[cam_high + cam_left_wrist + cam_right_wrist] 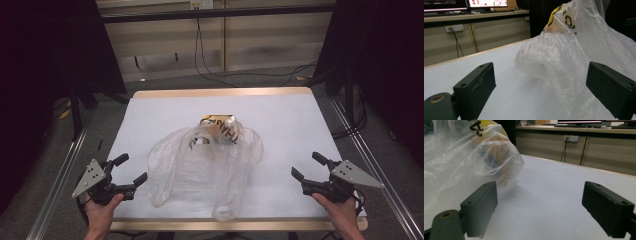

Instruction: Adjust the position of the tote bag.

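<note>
White tabletop with a wooden edge spreads under my high view. Around its middle lies a crumpled clear plastic bag printed with dark letters, something yellow and brown inside at the end farthest from me. My left gripper hovers just beside the bag's left edge, jaws spread wide and empty. My right gripper sits well apart from the bag's right side, likewise released, grasping nothing.
</note>
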`<state>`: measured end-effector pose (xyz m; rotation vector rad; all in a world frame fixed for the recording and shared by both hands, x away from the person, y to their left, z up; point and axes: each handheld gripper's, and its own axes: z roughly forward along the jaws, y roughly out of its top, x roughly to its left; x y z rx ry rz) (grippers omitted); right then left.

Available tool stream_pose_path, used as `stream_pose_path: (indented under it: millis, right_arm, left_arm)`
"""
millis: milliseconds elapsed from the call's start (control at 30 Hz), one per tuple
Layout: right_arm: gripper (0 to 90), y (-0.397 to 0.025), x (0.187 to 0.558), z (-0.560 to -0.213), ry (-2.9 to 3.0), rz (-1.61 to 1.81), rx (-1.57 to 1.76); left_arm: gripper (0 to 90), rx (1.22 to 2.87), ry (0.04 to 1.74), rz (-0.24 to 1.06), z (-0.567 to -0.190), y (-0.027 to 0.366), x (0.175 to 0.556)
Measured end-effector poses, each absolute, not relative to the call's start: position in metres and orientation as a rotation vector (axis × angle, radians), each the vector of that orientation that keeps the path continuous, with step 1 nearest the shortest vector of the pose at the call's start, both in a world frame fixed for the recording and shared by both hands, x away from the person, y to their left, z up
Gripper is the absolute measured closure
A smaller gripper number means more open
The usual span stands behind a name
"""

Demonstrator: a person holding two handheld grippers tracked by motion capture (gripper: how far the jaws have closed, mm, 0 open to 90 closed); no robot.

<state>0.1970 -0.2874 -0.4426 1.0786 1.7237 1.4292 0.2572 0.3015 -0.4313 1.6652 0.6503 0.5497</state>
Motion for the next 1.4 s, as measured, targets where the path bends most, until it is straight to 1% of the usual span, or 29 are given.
stream_pose_path:
  millis: [133, 533, 767, 833, 867, 900, 1000, 1033, 1133, 1200, 1233, 1333, 1400]
  right_arm:
    - [14.1, -0.286, 0.193, -0.440, 1.719, 1.426, 1.055]
    - [16.0, -0.282, 0.197, -0.440, 1.755, 1.450, 1.028]
    - [18.0, -0.269, 0.193, -0.436, 1.806, 1.471, 0.982]
    - [20.8, -0.263, 0.192, -0.434, 1.834, 1.487, 0.956]
    - [20.7, -0.260, 0.191, -0.433, 1.849, 1.490, 0.946]
    - [23.4, -0.254, 0.190, -0.432, 1.871, 1.508, 0.935]
    - [28.0, -0.245, 0.187, -0.431, 1.916, 1.526, 0.908]
    - [30.8, -0.242, 0.187, -0.430, 1.929, 1.539, 0.902]
    - [33.0, -0.236, 0.186, -0.430, 1.959, 1.558, 0.889]
    - [37.2, -0.231, 0.185, -0.429, 2.003, 1.565, 0.879]
    - [38.1, -0.227, 0.185, -0.429, 2.019, 1.574, 0.880]
    - [44.4, -0.214, 0.184, -0.428, 2.082, 1.584, 0.846]
    - [45.7, -0.210, 0.184, -0.428, 2.103, 1.599, 0.842]
  left_arm:
    - [8.3, 1.685, 0.636, 0.568, -0.431, 0.300, 0.257]
    - [8.3, 1.692, 0.608, 0.536, -0.427, 0.294, 0.254]
    - [10.1, 1.704, 0.590, 0.531, -0.423, 0.294, 0.247]
    - [10.5, 1.694, 0.587, 0.524, -0.422, 0.293, 0.243]
    - [10.9, 1.691, 0.576, 0.518, -0.422, 0.293, 0.241]
    - [12.9, 1.695, 0.567, 0.506, -0.421, 0.293, 0.236]
    - [14.5, 1.678, 0.554, 0.508, -0.420, 0.293, 0.229]
    - [15.1, 1.688, 0.546, 0.513, -0.419, 0.293, 0.228]
    - [16.1, 1.672, 0.563, 0.508, -0.420, 0.292, 0.227]
    - [17.8, 1.679, 0.560, 0.506, -0.421, 0.291, 0.227]
    - [17.9, 1.710, 0.547, 0.519, -0.421, 0.291, 0.227]
    - [19.2, 1.702, 0.544, 0.502, -0.422, 0.287, 0.226]
    - [19.3, 1.709, 0.532, 0.497, -0.421, 0.286, 0.226]
